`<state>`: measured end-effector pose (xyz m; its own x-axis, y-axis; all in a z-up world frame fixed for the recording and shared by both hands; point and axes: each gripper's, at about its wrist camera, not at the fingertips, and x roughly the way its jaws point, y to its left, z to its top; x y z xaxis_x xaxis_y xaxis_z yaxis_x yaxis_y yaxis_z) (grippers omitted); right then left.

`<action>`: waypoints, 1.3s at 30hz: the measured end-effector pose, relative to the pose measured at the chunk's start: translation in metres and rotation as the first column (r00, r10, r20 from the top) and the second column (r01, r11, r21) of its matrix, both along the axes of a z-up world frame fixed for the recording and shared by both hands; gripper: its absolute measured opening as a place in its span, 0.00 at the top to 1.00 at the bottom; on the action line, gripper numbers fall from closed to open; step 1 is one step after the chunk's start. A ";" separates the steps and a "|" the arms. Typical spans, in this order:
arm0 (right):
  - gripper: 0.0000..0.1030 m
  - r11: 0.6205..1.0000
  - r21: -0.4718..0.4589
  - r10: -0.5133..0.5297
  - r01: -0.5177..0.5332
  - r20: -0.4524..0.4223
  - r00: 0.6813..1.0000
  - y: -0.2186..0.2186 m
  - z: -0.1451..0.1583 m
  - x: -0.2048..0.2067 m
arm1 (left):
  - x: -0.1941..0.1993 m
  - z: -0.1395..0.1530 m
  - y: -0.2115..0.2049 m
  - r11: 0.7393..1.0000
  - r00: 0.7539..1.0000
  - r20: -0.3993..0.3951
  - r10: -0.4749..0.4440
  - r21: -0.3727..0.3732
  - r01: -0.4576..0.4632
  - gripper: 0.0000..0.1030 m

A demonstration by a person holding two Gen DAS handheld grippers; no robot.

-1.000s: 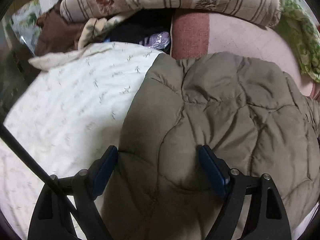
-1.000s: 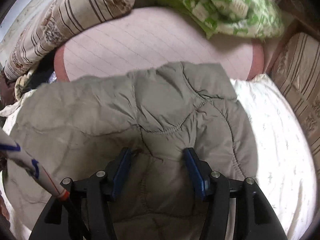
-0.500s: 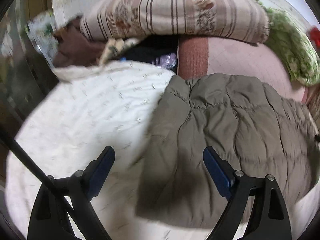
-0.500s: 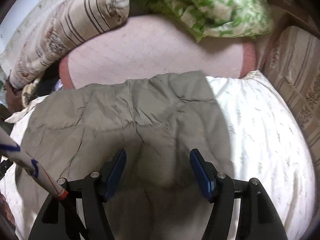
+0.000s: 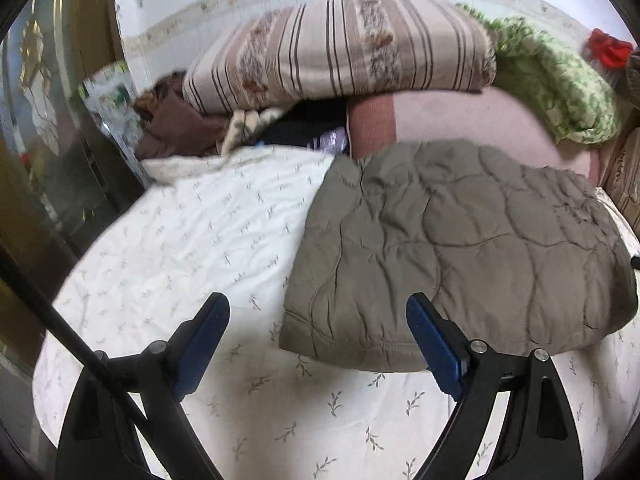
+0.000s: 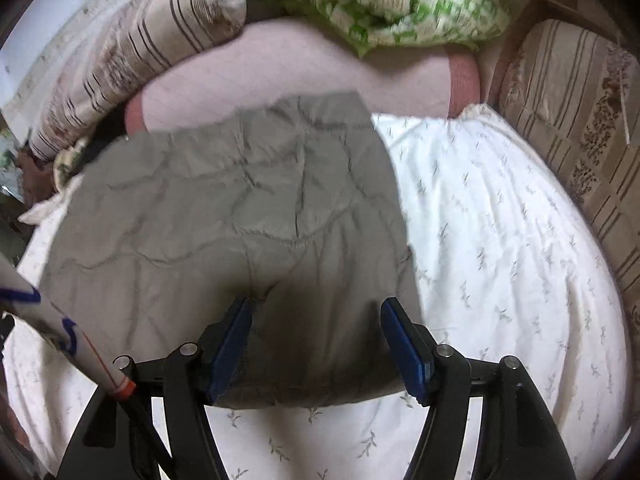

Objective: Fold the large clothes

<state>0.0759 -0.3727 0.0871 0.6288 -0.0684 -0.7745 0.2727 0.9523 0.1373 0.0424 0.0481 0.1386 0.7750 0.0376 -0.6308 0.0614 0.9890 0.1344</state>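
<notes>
A folded olive quilted jacket (image 5: 460, 248) lies flat on a white bed cover printed with small sprigs (image 5: 208, 240). My left gripper (image 5: 318, 330) hangs open above the jacket's near left corner, its blue pads (image 5: 434, 344) apart and touching nothing. In the right wrist view the same jacket (image 6: 224, 216) fills the middle. My right gripper (image 6: 316, 338) stands open over the jacket's near edge, the cloth below its pads (image 6: 404, 348) and not pinched.
A striped pillow (image 5: 340, 52) and a green patterned blanket (image 5: 560, 80) lie at the back on a pink mat (image 5: 452, 116). Brown and dark clothes (image 5: 176, 128) are heaped at the back left. Another striped cushion (image 6: 580, 120) borders the bed's right side.
Both grippers have pulled back and risen from the jacket. The jacket looks smaller and its near edge now shows. The right jaws have widened a little.
</notes>
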 end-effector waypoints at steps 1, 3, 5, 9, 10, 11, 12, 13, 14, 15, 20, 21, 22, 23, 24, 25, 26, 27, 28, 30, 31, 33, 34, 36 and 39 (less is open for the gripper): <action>0.31 1.000 0.000 -0.004 0.004 0.014 1.000 -0.004 0.005 -0.004 | -0.005 0.004 0.000 1.000 1.000 0.014 -0.001 0.002 0.001 0.13; 0.31 1.000 -0.001 -0.016 0.016 0.032 0.999 -0.013 0.014 -0.011 | -0.013 0.011 0.000 1.000 0.999 0.037 -0.004 -0.006 0.004 0.13; 0.30 1.000 -0.001 -0.031 0.031 0.041 0.999 -0.022 0.020 -0.016 | -0.017 0.015 0.001 1.000 0.999 0.052 -0.008 -0.022 0.009 0.13; 0.30 0.998 0.002 -0.069 0.069 0.042 0.997 -0.043 0.021 -0.019 | -0.020 0.018 -0.001 0.999 0.998 0.063 -0.019 -0.041 0.022 0.12; 0.30 0.997 0.003 -0.077 0.077 0.040 0.996 -0.046 0.021 -0.020 | -0.017 0.017 -0.001 0.998 0.998 0.057 -0.025 -0.052 0.028 0.11; 0.30 0.996 0.006 -0.086 0.086 0.036 0.996 -0.052 0.019 -0.019 | -0.015 0.016 0.000 0.998 0.998 0.049 -0.028 -0.059 0.031 0.10; 0.30 0.996 0.013 -0.094 0.093 0.033 0.995 -0.056 0.017 -0.019 | -0.012 0.014 0.000 0.997 0.999 0.038 -0.025 -0.066 0.027 0.10; 0.30 0.995 0.025 -0.099 0.098 0.031 0.995 -0.059 0.015 -0.018 | -0.008 0.012 0.001 0.998 0.999 0.030 -0.018 -0.066 0.020 0.10; 0.28 0.994 0.047 -0.104 0.103 0.027 0.994 -0.064 0.011 -0.016 | -0.003 0.009 0.002 0.998 1.000 0.020 -0.009 -0.059 0.010 0.10; 0.25 0.992 0.071 -0.108 0.106 0.020 0.994 -0.069 0.007 -0.014 | 0.000 0.006 0.002 0.999 1.000 0.013 -0.004 -0.053 0.004 0.10; 0.18 0.974 0.203 -0.095 0.097 -0.021 0.995 -0.090 -0.020 0.006 | 0.050 -0.021 0.020 0.987 0.993 -0.100 -0.069 -0.151 0.054 0.10; 0.16 0.970 0.228 -0.085 0.089 -0.028 0.996 -0.093 -0.025 0.011 | 0.061 -0.028 0.026 0.981 0.989 -0.123 -0.082 -0.187 0.058 0.10; 0.15 0.961 0.265 -0.069 0.076 -0.037 0.997 -0.097 -0.033 0.018 | 0.079 -0.038 0.038 0.965 0.981 -0.160 -0.106 -0.255 0.062 0.10; 0.14 0.953 0.294 -0.060 0.070 -0.044 0.997 -0.100 -0.039 0.024 | 0.091 -0.046 0.043 0.953 0.974 -0.189 -0.125 -0.298 0.065 0.10; 0.13 0.945 0.321 -0.057 0.069 -0.046 0.997 -0.104 -0.046 0.029 | 0.108 -0.058 0.052 0.934 0.962 -0.230 -0.149 -0.352 0.060 0.10; 0.12 0.935 0.347 -0.053 0.066 -0.045 0.998 -0.107 -0.053 0.034 | 0.121 -0.068 0.059 0.918 0.953 -0.256 -0.164 -0.394 0.052 0.10; 0.10 0.925 0.375 -0.048 0.061 -0.046 0.998 -0.110 -0.060 0.040 | 0.130 -0.076 0.063 0.905 0.946 -0.272 -0.179 -0.423 0.050 0.10; 0.08 0.917 0.393 -0.044 0.059 -0.047 0.998 -0.111 -0.064 0.043 | 0.142 -0.087 0.068 0.885 0.934 -0.290 -0.209 -0.462 0.055 0.10; 0.08 0.902 0.428 -0.038 0.054 -0.047 0.998 -0.115 -0.072 0.050 | 0.151 -0.096 0.070 0.863 0.921 -0.304 -0.242 -0.501 0.062 0.10; 0.05 0.874 0.484 -0.018 0.038 -0.047 0.999 -0.120 -0.084 0.060 | 0.164 -0.108 0.072 0.817 0.900 -0.313 -0.302 -0.572 0.075 0.10; 0.04 0.852 0.522 -0.007 0.029 -0.044 0.999 -0.123 -0.092 0.067 | 0.171 -0.113 0.072 0.794 0.890 -0.313 -0.333 -0.601 0.085 0.10; 0.02 0.810 0.586 0.021 0.009 -0.044 0.999 -0.125 -0.104 0.077 | 0.185 -0.124 0.068 0.754 0.868 -0.308 -0.389 -0.648 0.108 0.10; 0.01 0.786 0.619 0.036 0.000 -0.045 0.998 -0.126 -0.111 0.082 | 0.192 -0.129 0.064 0.731 0.851 -0.312 -0.422 -0.672 0.116 0.09; 0.00 0.752 0.659 0.069 -0.037 -0.022 0.997 -0.125 -0.117 0.088 | 0.202 -0.140 0.057 0.681 0.815 -0.321 -0.482 -0.723 0.118 0.09; 0.00 0.739 0.666 0.130 -0.101 0.006 0.992 -0.118 -0.119 0.096 | 0.205 -0.144 0.050 0.642 0.798 -0.315 -0.513 -0.758 0.113 0.06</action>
<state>0.1714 -0.4906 -0.0324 0.5670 0.5427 -0.6196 0.1855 0.6488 0.7380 0.2469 0.0978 -0.0058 0.2498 -0.7329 -0.6327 0.2400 0.6800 -0.6929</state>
